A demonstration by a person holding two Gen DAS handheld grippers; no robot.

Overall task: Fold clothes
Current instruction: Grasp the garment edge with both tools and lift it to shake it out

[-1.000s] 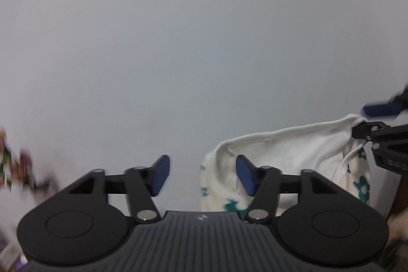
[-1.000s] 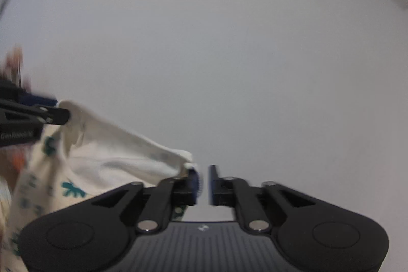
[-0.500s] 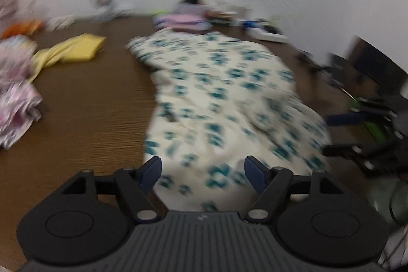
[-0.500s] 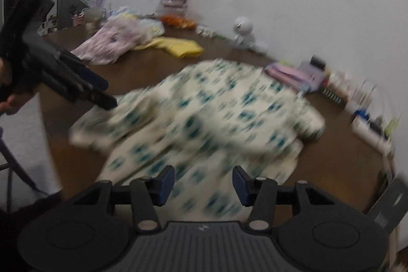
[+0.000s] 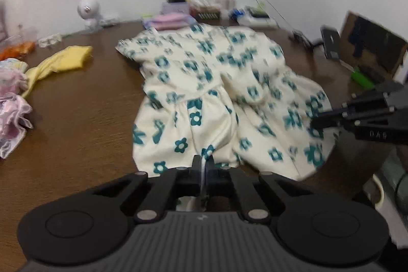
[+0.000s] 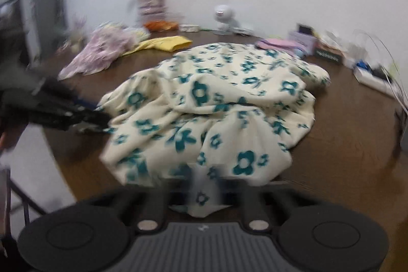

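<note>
A: Where's the garment?

B: The cream dress with teal flowers [image 5: 204, 83] lies spread but rumpled on the brown counter [image 5: 76, 124], skirt end toward the near edge and bodice toward the wall.

A: And the jaws?

B: The left gripper [image 5: 203, 165] has its jaws pinched nearly together on the hem at the near edge; a thin fold of cloth shows between them. The right gripper [image 6: 204, 182] is blurred, but cream fabric sits bunched between its jaws and hangs below them, so I judge it gripping the hem too (its jaws stand a little wider apart).

A: Which step, then?

B: Early, I'd say: laying the dress flat, no fold made. It's creased across the middle, with 1 side heaped over the other.

A: Next?

B: Probably pull the 2 hem points apart and toward the near edge to smooth the skirt. Pull evenly, or the bodice drags along.

A: Anything nearby?

B: A yellow garment [image 5: 63, 61] and a pink ruffled garment [image 5: 12, 119] lie well apart to the left.
</note>
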